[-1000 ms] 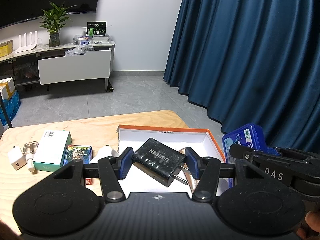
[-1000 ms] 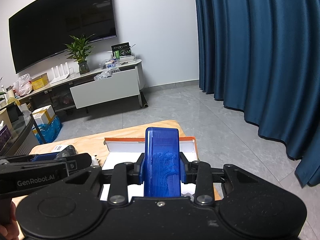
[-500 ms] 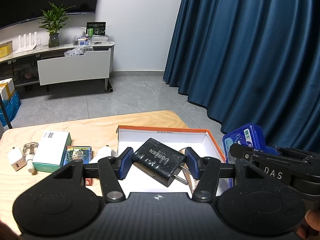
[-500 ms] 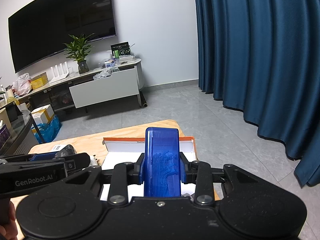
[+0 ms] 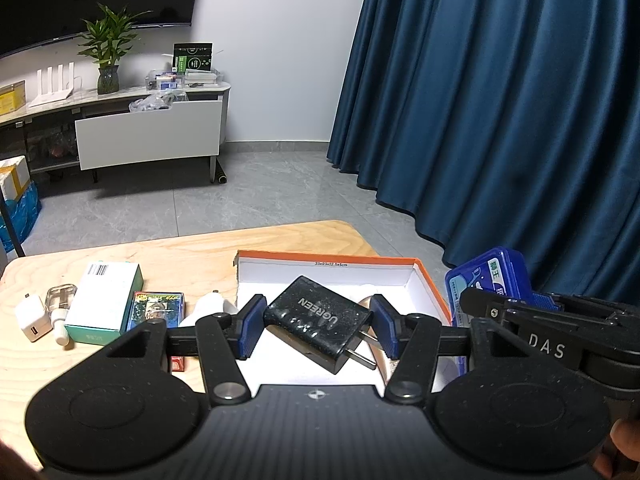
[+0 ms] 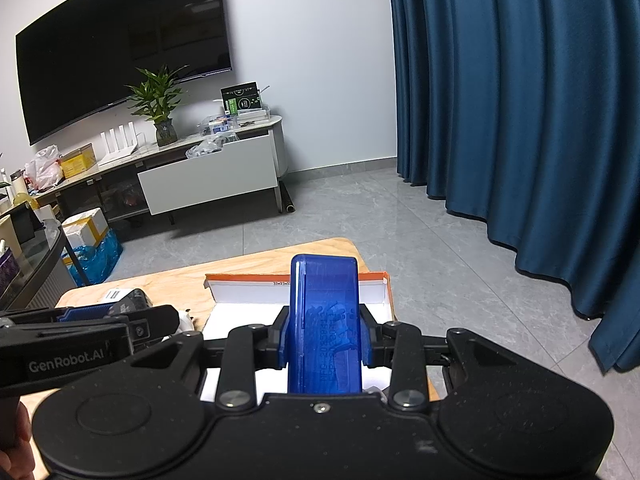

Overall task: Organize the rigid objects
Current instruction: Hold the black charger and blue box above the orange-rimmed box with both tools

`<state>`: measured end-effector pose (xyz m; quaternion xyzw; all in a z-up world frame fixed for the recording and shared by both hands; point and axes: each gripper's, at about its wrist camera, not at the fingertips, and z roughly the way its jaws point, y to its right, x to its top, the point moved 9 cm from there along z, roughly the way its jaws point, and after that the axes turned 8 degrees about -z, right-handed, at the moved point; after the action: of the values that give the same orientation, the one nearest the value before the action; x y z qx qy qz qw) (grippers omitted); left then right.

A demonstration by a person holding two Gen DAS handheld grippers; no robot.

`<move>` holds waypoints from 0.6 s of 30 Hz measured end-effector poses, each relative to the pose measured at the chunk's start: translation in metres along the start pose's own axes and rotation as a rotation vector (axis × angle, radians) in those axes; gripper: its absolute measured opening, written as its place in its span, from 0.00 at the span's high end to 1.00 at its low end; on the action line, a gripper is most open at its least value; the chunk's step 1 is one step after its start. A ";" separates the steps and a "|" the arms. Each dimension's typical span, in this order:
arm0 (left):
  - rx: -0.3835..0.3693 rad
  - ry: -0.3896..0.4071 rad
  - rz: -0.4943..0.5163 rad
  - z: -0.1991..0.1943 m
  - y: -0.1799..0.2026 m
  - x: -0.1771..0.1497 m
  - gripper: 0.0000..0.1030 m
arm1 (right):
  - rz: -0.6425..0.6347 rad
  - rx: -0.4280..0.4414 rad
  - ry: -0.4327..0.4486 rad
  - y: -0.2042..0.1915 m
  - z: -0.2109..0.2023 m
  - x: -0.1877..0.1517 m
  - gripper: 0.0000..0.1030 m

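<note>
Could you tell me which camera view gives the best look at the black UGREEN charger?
The left wrist view: the black UGREEN charger sits centred between the left gripper's blue pads above the orange-edged box, with its label and prongs visible. The right wrist view shows only a dark sliver of it behind the left gripper's body.

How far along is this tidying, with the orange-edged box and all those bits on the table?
Barely started, it seems. Little lies in the orange-edged box yet; something pale shows behind the charger, unclear what. In hand: the left gripper holds a black charger over the box, and the right gripper holds a blue case above it. Left on the table: a white plug, a teal box and a small colourful box.
</note>
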<state>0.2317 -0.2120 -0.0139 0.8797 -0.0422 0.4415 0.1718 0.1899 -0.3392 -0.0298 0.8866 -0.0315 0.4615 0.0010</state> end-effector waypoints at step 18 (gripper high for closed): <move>-0.002 -0.002 -0.002 0.001 0.000 0.000 0.45 | 0.003 -0.001 -0.002 0.000 0.001 0.000 0.62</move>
<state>0.2322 -0.2119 -0.0147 0.8799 -0.0416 0.4405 0.1730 0.1903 -0.3392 -0.0302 0.8869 -0.0331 0.4607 0.0009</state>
